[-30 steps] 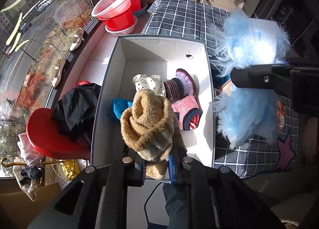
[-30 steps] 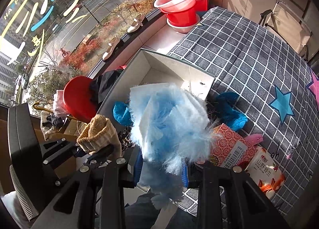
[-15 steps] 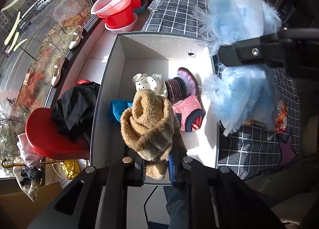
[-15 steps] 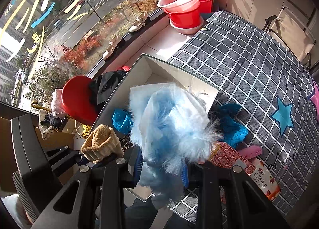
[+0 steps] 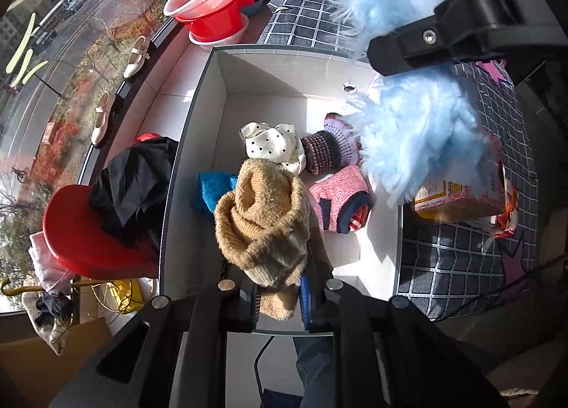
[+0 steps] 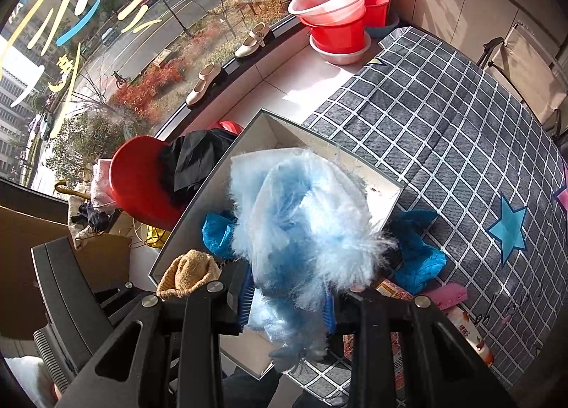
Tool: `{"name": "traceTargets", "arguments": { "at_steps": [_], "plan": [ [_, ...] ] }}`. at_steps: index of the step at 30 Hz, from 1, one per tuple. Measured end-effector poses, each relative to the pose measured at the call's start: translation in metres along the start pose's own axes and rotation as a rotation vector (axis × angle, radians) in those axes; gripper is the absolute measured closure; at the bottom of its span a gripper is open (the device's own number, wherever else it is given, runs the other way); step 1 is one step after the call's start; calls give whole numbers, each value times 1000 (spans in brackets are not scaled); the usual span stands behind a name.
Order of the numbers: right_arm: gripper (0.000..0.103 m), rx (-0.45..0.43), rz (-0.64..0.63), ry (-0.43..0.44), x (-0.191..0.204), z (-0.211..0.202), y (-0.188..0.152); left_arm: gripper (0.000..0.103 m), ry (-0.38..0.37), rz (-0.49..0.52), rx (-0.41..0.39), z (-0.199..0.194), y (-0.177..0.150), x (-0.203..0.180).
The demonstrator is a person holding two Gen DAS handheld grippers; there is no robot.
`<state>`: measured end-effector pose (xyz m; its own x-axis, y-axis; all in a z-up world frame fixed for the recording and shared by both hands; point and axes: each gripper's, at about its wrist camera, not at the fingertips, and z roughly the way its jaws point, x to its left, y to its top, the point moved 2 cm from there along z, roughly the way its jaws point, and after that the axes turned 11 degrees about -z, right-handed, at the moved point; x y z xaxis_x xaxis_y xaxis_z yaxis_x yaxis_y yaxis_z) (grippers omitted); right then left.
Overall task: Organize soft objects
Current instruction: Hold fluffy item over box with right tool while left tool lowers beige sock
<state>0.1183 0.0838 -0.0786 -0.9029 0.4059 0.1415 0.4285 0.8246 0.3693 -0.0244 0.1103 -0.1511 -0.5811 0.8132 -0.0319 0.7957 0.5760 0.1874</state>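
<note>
My left gripper (image 5: 279, 296) is shut on a tan knitted piece (image 5: 264, 223) and holds it over the near end of a white box (image 5: 220, 95). In the box lie a dotted white cloth (image 5: 273, 145), a purple knit (image 5: 326, 154), a pink knit (image 5: 340, 195) and a blue cloth (image 5: 209, 191). My right gripper (image 6: 287, 305) is shut on a fluffy light-blue item (image 6: 301, 227), held above the box's right rim (image 6: 309, 131); it also shows in the left wrist view (image 5: 415, 131). The tan piece shows in the right wrist view (image 6: 188, 271).
A checked grey cloth (image 6: 443, 117) covers the surface right of the box, with a blue cloth (image 6: 419, 255) and snack packets (image 5: 458, 195) on it. Left of the box are a red stool with black fabric (image 5: 106, 216), red basins (image 5: 213, 10) and shoes (image 5: 136, 56).
My right gripper has carried the fluffy blue item leftward from over the checked cloth to over the box's right side. The left gripper and tan piece have stayed nearly still.
</note>
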Motion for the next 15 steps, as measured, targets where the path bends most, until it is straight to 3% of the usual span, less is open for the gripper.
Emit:
{"name": "traceTargets", "arguments": {
  "at_steps": [15],
  "plan": [
    [70, 12, 43, 32, -14, 12, 7, 84, -12, -34, 19, 6, 1, 2]
  ]
}}
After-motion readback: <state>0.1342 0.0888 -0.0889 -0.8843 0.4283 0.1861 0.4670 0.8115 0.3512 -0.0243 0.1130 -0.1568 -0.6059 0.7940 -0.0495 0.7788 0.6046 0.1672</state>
